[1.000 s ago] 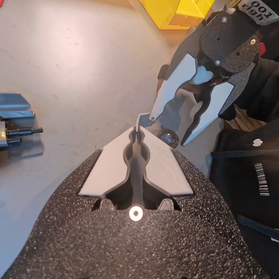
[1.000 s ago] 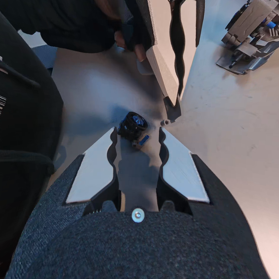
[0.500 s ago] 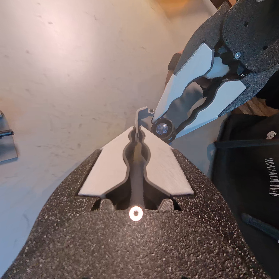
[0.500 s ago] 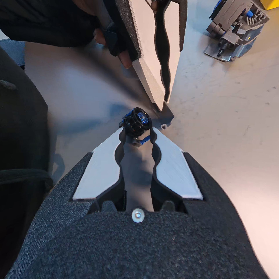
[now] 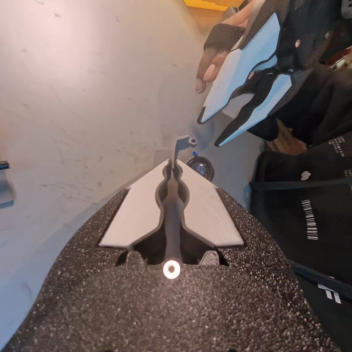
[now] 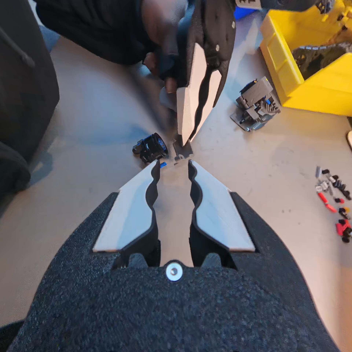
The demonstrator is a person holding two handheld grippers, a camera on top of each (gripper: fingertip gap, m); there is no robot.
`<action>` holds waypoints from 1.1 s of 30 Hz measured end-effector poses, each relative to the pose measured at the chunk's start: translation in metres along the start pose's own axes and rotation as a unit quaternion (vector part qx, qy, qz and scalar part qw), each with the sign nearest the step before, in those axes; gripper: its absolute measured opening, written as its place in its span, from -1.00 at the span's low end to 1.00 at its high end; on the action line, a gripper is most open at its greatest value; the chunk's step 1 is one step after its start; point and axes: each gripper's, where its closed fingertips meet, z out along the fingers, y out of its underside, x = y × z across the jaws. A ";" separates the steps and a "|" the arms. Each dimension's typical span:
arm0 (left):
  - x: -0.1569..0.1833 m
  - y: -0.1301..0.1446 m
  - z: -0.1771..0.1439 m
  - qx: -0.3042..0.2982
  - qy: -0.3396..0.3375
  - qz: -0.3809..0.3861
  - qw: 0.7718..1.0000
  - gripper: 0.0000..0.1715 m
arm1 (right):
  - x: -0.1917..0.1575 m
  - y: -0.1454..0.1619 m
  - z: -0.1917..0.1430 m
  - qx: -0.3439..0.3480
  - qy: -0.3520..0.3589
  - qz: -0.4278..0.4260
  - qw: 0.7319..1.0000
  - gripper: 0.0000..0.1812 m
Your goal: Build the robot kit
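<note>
Taking the black wheel (image 6: 151,146) on the table (image 6: 247,171) as my mark and reading the right wrist view from its left side across: the wheel lies on its side, blue hub showing, with a small blue pin (image 6: 163,164) just below it. Right beside the wheel, my left gripper (image 5: 173,162) comes down from above, its fingers pressed together on a thin grey bracket (image 5: 181,145); the bracket's lower end, with a small ring, hangs just right of the wheel and near the table, though I cannot tell if it touches. My right gripper (image 6: 173,163) sits just below the wheel, fingers spread moderately wide with nothing between them; its left fingertip (image 6: 155,165) is close by the blue pin. Farther right of the wheel stands a grey block assembly (image 6: 255,106), and beyond that a yellow bin (image 6: 285,57). Well right of the wheel lies a scatter of small parts (image 6: 335,200), black, grey and red.
</note>
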 end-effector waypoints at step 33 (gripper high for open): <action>0.014 0.012 -0.023 -0.016 -0.038 0.242 0.969 -0.83 | 0.008 -0.008 0.019 0.053 -0.069 -0.055 0.995 -0.92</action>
